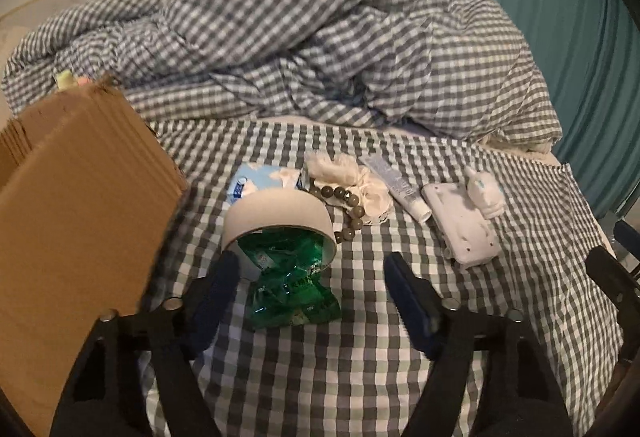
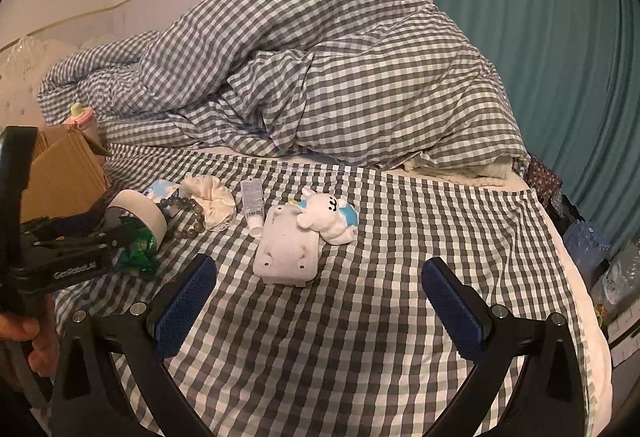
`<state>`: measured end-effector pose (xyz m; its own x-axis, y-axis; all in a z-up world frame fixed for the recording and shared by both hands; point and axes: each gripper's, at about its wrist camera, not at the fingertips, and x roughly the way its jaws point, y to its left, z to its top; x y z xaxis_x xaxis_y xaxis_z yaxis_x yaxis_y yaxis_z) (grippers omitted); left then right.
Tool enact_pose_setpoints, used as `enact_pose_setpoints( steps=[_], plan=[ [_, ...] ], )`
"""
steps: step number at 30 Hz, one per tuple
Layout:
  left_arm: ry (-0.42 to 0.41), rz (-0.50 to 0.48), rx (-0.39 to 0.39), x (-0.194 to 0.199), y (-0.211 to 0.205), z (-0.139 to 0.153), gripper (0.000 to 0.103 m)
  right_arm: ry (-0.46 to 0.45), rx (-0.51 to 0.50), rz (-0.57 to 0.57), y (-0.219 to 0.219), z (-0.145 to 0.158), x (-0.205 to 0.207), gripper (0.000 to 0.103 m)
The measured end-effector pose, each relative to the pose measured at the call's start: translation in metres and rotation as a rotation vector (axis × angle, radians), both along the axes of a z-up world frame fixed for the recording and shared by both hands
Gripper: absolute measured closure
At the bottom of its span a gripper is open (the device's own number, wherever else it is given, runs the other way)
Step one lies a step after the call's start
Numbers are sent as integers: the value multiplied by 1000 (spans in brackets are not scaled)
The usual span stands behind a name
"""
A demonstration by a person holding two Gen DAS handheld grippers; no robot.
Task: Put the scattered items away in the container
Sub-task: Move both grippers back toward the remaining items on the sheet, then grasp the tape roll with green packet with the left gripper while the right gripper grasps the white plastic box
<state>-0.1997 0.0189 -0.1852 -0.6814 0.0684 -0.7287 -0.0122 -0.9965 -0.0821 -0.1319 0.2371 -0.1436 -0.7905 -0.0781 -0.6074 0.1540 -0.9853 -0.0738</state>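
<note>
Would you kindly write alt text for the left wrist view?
The open left gripper faces a green packet and tape roll on a checked bed, with a cardboard box at left.

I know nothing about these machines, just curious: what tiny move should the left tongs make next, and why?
Probably ease forward and close. The left tongs are open, with the green crinkly packet lying between them against the tape roll, and nothing gripped yet. The cardboard box stands just to the left, so a lift over would be short.
</note>
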Motion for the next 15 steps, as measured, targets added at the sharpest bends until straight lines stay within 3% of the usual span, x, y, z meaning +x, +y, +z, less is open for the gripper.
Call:
enact_pose_setpoints(
  steps=[6, 9, 11, 13, 15],
  plan=[
    [-39, -3, 47, -25, -1, -10, 41, -11, -13, -8, 3, -7, -12, 0],
    [-79, -8, 66, -43, -1, -18, 55, -20, -18, -15, 6, -14, -17, 0],
    [-107, -10, 83, -52, 0, -27, 70, -28, -25, -16, 8, -17, -19, 0],
    [-109, -25, 90, -56, 3, -32, 75, -34, -30, -13, 9, -20, -21, 0],
    [-96, -51, 88, -56, 8, -31, 87, -36, -24, -12, 9, -23, -23, 0]
  ],
)
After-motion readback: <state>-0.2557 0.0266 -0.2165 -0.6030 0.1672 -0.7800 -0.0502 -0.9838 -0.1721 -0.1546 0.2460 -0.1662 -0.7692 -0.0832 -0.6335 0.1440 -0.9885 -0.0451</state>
